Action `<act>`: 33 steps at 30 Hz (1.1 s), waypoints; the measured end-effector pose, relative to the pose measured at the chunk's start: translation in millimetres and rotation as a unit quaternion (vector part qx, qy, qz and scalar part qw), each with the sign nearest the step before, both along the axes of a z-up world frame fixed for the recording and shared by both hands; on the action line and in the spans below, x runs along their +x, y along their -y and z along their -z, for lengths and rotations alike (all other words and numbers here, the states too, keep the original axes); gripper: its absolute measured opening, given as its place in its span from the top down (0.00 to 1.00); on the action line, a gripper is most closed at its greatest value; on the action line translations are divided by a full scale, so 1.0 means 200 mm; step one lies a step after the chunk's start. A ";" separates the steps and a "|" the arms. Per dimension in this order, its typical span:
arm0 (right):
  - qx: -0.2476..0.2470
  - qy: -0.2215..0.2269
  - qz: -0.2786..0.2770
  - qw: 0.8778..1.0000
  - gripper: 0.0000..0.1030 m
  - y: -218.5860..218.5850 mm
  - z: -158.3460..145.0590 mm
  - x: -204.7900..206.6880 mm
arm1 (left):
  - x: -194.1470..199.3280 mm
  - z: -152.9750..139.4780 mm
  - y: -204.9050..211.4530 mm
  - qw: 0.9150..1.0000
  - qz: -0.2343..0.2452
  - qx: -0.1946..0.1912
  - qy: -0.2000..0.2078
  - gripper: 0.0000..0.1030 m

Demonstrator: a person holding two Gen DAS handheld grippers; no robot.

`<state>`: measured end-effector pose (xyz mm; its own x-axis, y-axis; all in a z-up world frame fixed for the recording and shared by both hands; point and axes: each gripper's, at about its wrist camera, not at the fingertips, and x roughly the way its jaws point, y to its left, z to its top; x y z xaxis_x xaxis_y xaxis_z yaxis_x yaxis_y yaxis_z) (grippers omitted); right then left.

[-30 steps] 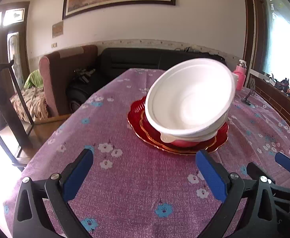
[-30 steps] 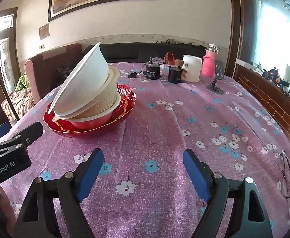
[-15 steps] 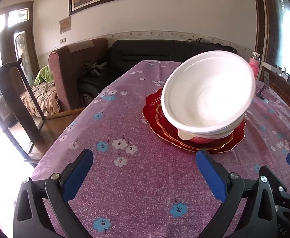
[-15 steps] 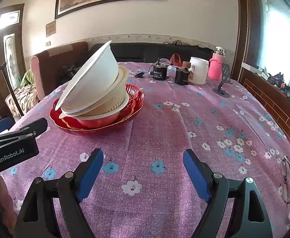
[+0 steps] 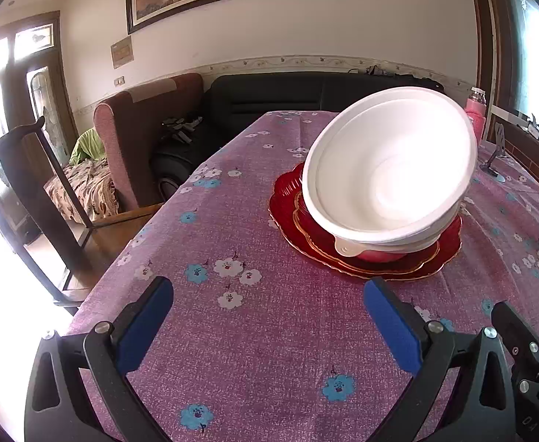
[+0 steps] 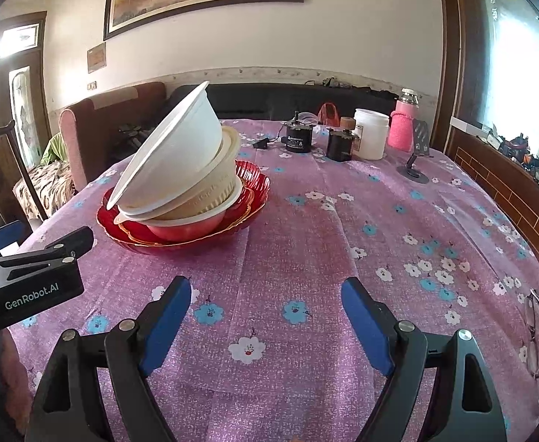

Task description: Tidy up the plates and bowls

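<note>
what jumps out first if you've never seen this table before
The tilted white bowl leans steeply atop a cream bowl and a pink bowl, all nested on red plates left of the table's middle. Both grippers, left and right, hang open and empty over the purple flowered tablecloth nearer the camera.

"GenRobot.AI" stood in pale letters on the black body of the left gripper [image 6: 30,287], seen from the right wrist. The black motor [image 6: 298,140] on the table carried a label too small to read. The wall plaque [image 6: 96,57] stayed illegible.
</note>
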<state>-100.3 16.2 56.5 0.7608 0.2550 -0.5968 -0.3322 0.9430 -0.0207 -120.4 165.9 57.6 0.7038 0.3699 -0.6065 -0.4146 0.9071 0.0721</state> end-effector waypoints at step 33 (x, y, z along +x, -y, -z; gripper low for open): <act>0.007 -0.002 -0.001 1.000 0.15 0.01 0.00 -0.01 | 0.03 0.01 -0.02 0.999 0.015 -0.021 -0.032 0.00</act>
